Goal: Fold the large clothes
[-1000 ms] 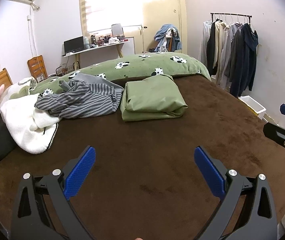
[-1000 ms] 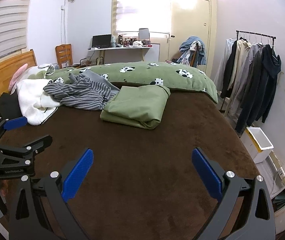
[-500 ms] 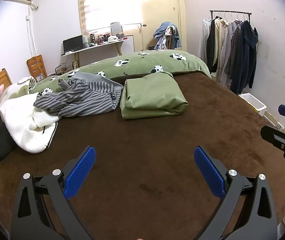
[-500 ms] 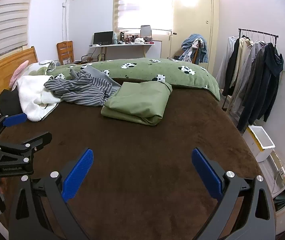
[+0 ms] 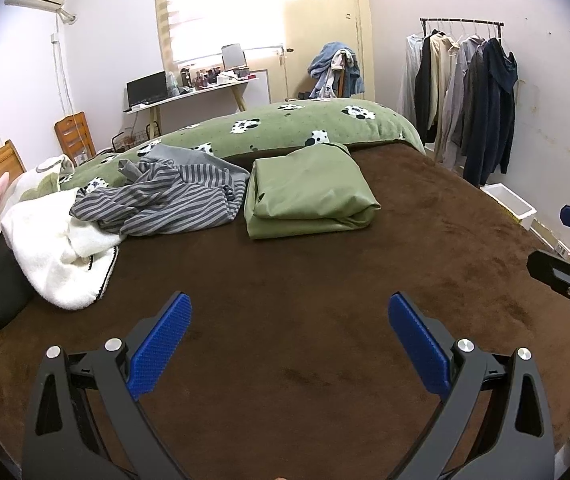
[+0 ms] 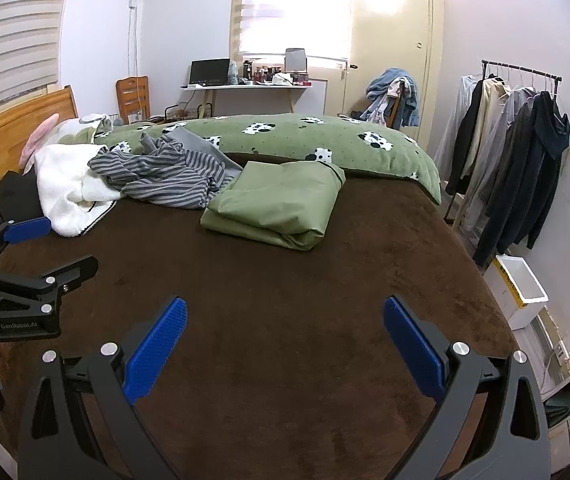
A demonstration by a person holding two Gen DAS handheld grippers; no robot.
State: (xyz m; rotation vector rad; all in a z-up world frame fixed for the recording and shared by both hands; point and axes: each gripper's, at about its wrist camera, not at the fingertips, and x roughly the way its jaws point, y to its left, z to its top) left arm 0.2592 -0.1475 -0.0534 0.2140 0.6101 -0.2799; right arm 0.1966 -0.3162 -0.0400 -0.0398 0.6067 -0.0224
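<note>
Green garment [image 5: 309, 190] lies folded, smooth, rectangular on plush brown blanket [image 5: 285, 280]; left gripper [image 5: 289, 336] and right gripper [image 6: 283, 338] gape wide, empty.

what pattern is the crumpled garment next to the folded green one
Grey and dark stripes; the crumpled garment shows best in the left wrist view.

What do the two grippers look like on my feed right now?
Both match: the left gripper and the right gripper have black angular frames with triangular cutouts, silver bolts and textured blue finger pads. The left gripper's body carries white "GenRobot.AI" lettering. No cables visible.

Both views a little higher and closer toward the folded green garment [image 5: 309, 192], nothing on the bed displaced.
</note>
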